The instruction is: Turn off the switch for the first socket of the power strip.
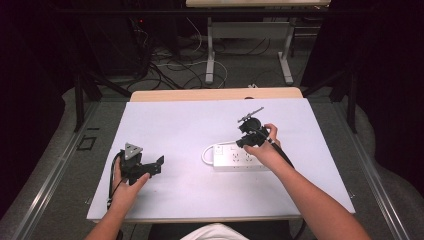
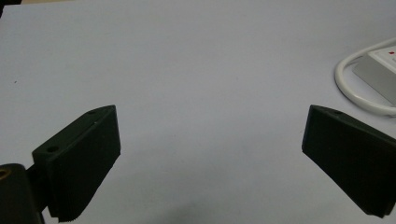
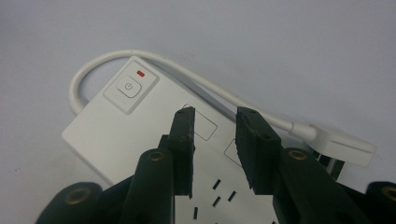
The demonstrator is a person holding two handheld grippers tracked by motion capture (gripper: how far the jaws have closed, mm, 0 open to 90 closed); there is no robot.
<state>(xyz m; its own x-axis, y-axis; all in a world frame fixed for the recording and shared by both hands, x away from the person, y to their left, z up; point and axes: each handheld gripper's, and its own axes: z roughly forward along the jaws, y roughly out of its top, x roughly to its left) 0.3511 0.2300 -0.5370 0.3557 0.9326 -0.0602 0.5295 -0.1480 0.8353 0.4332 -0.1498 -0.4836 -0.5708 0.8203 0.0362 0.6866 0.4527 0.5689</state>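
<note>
A white power strip (image 1: 235,158) lies flat right of the table's middle, its white cable (image 1: 205,152) looped at its left end. My right gripper (image 1: 244,142) points down at the strip from just above. In the right gripper view the jaws (image 3: 215,116) stand narrowly open over the strip's sockets (image 3: 219,191), with nothing between them. The strip's power button (image 3: 130,87) has a red mark beside it, and the flat white plug (image 3: 345,149) rests at the strip's far side. My left gripper (image 1: 152,167) sits low over the table at the left, wide open (image 2: 210,121) and empty.
A white sheet (image 1: 190,125) covers the table, with a wooden edge (image 1: 215,94) at the back. The strip's corner (image 2: 380,74) and cable loop (image 2: 343,81) lie off to the right in the left gripper view. Cables and another table's legs (image 1: 210,55) stand on the floor beyond.
</note>
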